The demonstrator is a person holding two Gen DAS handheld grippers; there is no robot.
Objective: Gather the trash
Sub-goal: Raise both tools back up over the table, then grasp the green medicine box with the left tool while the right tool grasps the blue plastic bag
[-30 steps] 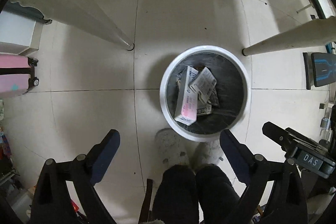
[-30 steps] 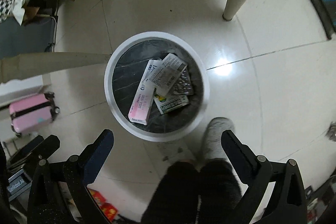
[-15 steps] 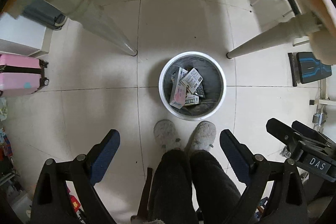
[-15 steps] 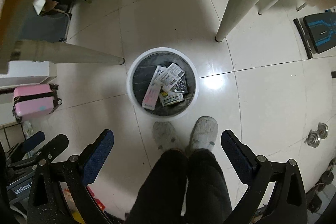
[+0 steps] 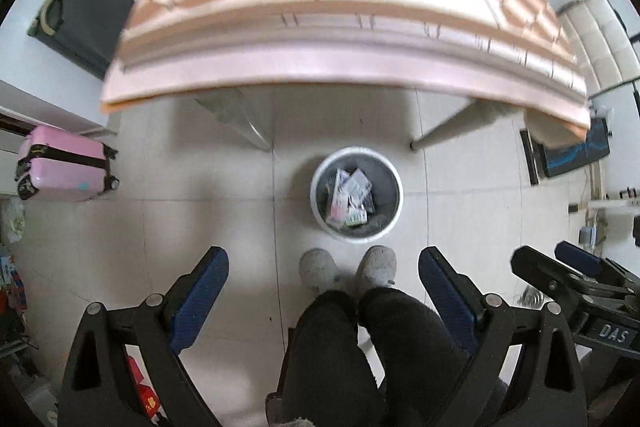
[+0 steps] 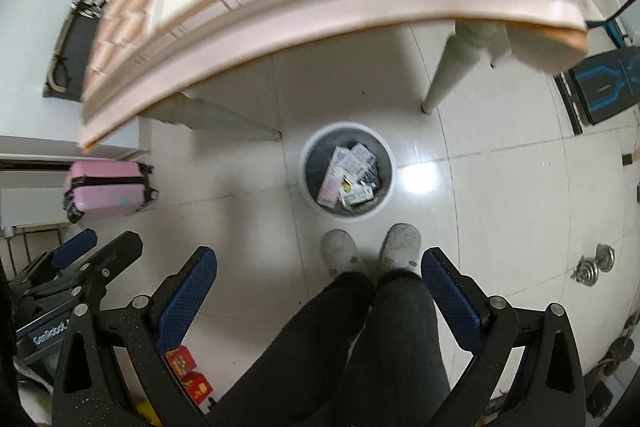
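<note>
Left hand-held gripper (image 5: 323,269): fingers spread apart, nothing between them.
Right hand-held gripper (image 6: 319,269): fingers spread apart, likewise empty.
Trash bin (image 5: 390,205): one, white, centre of frame, on the tiled floor, just ahead of two slippers (image 5: 318,270).
Trash (image 5: 349,195): several boxes and wrappers inside the bin.
Worktop (image 5: 340,39): across the upper frame.
Suitcase (image 5: 64,169): one, pink, at left.

Pink suitcase (image 5: 64,169) on the white tiled floor (image 5: 180,211) at left, table (image 5: 340,39) with peach checkered cloth overhead, its legs (image 6: 452,71) cream, blue-black mat (image 6: 600,87) at right, red boxes (image 6: 188,371) low left, grey slippers (image 5: 320,269) below.
</note>
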